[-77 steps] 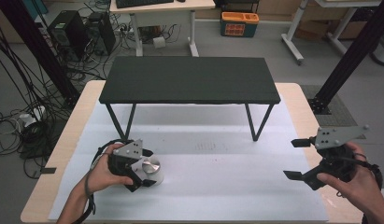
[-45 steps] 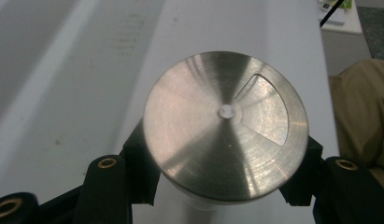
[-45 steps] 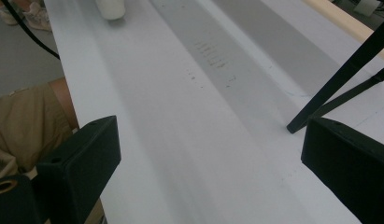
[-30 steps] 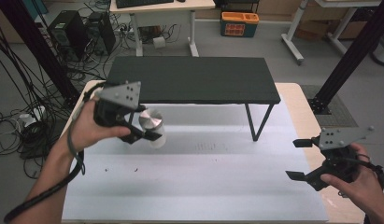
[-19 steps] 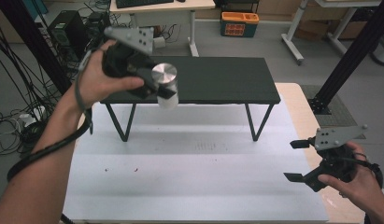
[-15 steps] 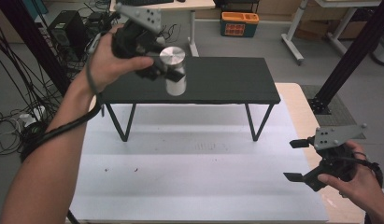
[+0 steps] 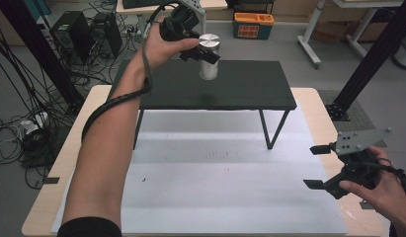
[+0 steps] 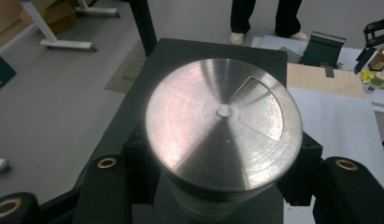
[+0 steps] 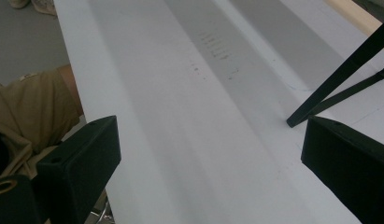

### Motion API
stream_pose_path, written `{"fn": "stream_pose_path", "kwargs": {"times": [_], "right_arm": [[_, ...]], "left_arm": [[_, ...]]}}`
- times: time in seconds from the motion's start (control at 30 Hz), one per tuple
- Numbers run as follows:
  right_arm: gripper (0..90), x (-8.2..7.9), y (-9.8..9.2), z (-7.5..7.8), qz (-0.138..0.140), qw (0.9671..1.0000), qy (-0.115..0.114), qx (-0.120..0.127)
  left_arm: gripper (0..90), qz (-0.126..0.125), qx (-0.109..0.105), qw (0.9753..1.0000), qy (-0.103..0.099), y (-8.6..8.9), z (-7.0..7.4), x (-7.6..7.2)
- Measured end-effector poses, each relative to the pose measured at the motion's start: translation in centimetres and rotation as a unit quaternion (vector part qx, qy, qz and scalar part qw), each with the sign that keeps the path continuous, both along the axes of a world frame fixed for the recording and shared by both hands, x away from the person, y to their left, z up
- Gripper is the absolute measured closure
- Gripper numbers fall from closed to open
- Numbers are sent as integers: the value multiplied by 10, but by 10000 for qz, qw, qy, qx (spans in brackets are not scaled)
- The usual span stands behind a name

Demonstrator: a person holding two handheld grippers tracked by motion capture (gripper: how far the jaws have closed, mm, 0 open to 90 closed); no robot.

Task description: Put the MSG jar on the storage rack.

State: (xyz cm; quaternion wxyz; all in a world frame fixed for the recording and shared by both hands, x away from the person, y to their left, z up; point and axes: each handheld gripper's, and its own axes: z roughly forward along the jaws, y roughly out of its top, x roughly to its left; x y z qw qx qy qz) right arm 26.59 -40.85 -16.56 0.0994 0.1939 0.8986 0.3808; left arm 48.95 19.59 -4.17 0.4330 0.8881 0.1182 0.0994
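Left gripper (image 7: 203, 52), top centre of the high view: clenched on the metal canister (image 7: 209, 57), jaws pressing its opposite sides just under the lid. Seen in the left gripper view as a brushed steel lid (image 8: 223, 126), round, with a wedge-shaped cut-out at upper right and a small stud at the centre, black pads hugging both flanks. Held upright above the black shelf (image 7: 240, 96); cannot tell whether the base touches the shelf top or hangs just over it.

Right gripper (image 7: 329, 165), lower right of the high view: released, jaws wide apart, grasping nothing, hovering low over the white mat (image 7: 215, 192). In the right gripper view, just mat between the jaws, with a black shelf leg (image 9: 339, 77) at upper right.

Judged on handling: rigid, not crushable, probably fairly weighty for its bulk if the walls match the lid. Polished wall likely slippery against pads, so a firm side squeeze high on the body, close under the lid rim, looks soundest; rim gives a ledge against sliding down. Lid possibly loose or rotating, so no lifting by the lid alone. Best kept vertical in case of contents. Liable to roll if tipped on the smooth shelf top.
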Motion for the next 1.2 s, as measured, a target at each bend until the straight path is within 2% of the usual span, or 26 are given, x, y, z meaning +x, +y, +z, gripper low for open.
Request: {"fn": "stream_pose_path", "kwargs": {"times": [0.17,0.4,0.53,0.57,0.83,0.87,0.9,0.93,0.97,1.0,1.1,1.17,1.2], "right_arm": [[45,0,-1,-1,-30,10000,16,-7],[44,0,0,-2,-38,10000,31,-12],[44,1,0,-4,-42,10000,34,-7],[44,1,0,-5,-51,10000,39,5],[44,2,0,-5,-56,10000,29,17],[44,3,0,-5,-47,10000,28,15],[44,3,0,-5,-47,10000,28,15],[45,3,0,-5,-42,10000,27,12],[45,3,0,-5,-44,10000,29,8],[44,3,0,-5,-46,10000,26,9],[44,2,-1,-3,-62,10000,7,36],[42,2,-1,-1,-72,10000,-9,44],[40,2,0,1,-69,10000,-36,32]], "left_arm": [[428,111,96,9998,112,-4,-12,9],[427,233,80,9995,187,-1,-27,14],[427,210,20,9995,252,2,-35,17],[427,224,-85,9993,287,7,-39,18],[425,223,-97,9993,284,8,-39,18],[415,243,-91,9993,277,8,-39,18],[361,243,-91,9993,277,8,-39,18],[361,251,-95,9992,295,9,-38,18],[276,254,-107,9992,292,10,-38,17],[265,229,-142,9992,297,15,-36,16],[160,270,-54,9993,271,16,-32,12],[136,270,-74,9992,284,22,-28,7],[90,270,-51,9993,259,25,-25,3]]}}
